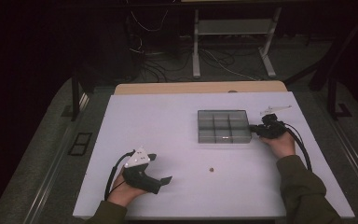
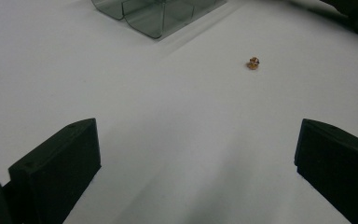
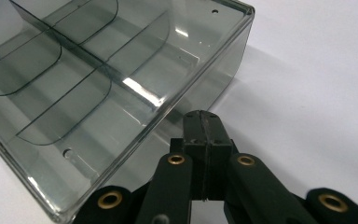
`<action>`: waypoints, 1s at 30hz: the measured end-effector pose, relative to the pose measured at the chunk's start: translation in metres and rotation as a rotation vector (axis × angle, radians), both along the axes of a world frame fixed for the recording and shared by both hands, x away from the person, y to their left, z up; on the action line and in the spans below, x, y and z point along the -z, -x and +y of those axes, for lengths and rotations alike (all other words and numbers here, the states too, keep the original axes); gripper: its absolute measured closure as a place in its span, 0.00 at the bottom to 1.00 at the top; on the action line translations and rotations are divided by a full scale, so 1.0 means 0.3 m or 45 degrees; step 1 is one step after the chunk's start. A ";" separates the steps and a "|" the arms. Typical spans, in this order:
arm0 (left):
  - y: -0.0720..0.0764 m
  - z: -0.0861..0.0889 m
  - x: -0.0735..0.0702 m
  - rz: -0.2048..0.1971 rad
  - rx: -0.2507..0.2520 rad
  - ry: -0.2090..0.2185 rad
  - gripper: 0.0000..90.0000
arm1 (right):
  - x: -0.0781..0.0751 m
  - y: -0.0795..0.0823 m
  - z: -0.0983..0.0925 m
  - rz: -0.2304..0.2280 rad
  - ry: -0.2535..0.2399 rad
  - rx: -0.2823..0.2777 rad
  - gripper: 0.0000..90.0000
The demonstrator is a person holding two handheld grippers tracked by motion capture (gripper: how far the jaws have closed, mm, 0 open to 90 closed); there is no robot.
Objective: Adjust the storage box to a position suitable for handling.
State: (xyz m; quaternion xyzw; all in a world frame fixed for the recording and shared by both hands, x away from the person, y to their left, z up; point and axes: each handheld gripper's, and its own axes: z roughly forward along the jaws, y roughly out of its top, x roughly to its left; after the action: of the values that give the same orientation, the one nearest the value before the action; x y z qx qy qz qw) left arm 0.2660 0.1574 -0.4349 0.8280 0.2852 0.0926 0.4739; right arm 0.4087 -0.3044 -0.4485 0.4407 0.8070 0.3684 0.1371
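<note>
small brown thing (image 1: pixel 211 170): too small to identify | compartment box (image 2: pixel 158 14): cut off at top edge

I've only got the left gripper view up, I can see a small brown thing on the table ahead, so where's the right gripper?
Observer: The right gripper sits at the right wall of the grey compartment box.
Operator: Is it open?
Observer: No, its jaws are pressed together, with nothing between them; the tips meet the box wall.
Operator: Anything in the box?
Observer: Its compartments look empty from above. The small brown piece lies alone on the white table, nearer the person than the box.
</note>
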 end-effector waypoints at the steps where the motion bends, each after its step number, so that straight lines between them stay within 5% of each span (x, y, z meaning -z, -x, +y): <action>1: 0.000 0.000 0.000 -0.001 0.000 0.000 0.00 | 0.000 0.000 0.004 -0.001 0.000 -0.001 0.99; 30: 0.000 -0.002 0.001 0.002 0.001 0.000 0.00 | 0.004 -0.006 0.116 -0.032 -0.012 -0.056 0.99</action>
State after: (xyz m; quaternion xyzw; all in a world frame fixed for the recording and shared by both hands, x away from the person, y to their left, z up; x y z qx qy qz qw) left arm 0.2661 0.1568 -0.4353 0.8281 0.2854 0.0916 0.4737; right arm 0.4104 -0.2694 -0.4498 0.4189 0.8130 0.3806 0.1370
